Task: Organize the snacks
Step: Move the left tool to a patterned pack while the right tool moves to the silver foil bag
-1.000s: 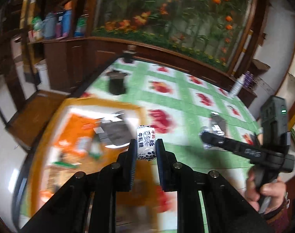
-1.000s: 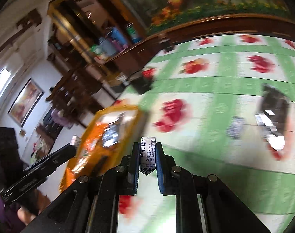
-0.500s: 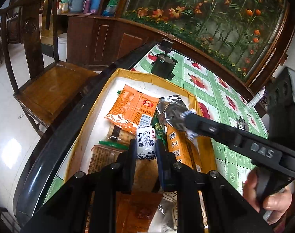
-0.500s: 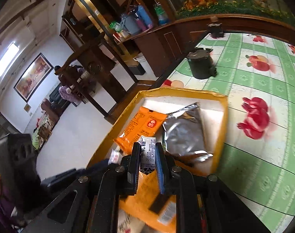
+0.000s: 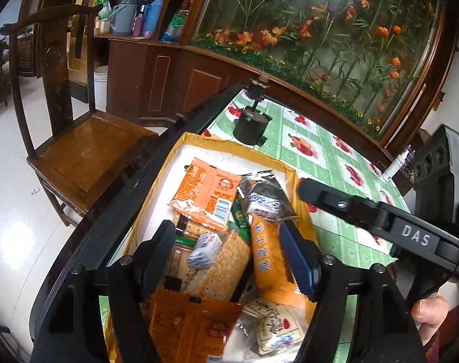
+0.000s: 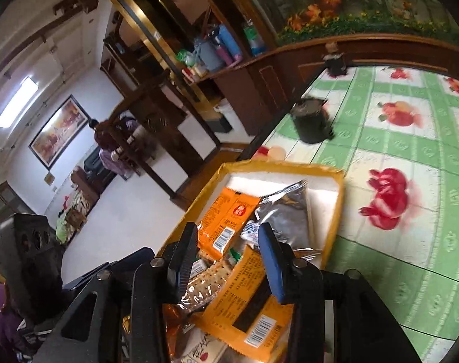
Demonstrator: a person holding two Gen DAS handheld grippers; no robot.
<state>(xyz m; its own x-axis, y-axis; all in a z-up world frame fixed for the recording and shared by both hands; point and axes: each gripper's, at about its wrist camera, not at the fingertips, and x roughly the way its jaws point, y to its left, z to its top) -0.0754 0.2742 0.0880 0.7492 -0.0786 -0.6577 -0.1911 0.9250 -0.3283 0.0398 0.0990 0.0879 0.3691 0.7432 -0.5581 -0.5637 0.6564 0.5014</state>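
Note:
A yellow-rimmed box (image 5: pixel 293 178) (image 6: pixel 338 199) at the table's edge holds several snack packets. My left gripper (image 5: pixel 226 251) is open above it, and a small white-and-blue candy (image 5: pixel 205 249) lies blurred between its fingers on a cracker pack (image 5: pixel 220 266). A second such candy (image 5: pixel 264 205) (image 6: pixel 250 230) lies on the silver pouch (image 6: pixel 286 217). My right gripper (image 6: pixel 229 257) is open and empty over the box. It also shows in the left wrist view (image 5: pixel 368 214). An orange packet (image 5: pixel 208 193) (image 6: pixel 229 220) lies at the box's far end.
A green tablecloth with red fruit prints (image 6: pixel 411 181) covers the table. A small black bin (image 5: pixel 252 127) (image 6: pixel 311 121) stands just beyond the box. A wooden chair (image 5: pixel 87 148) stands left of the table. A white bottle (image 5: pixel 395 166) is at the far right.
Both grippers have opened and let go of their candies, which now lie in the box. Before that, both moved from over the tablecloth to above the box.

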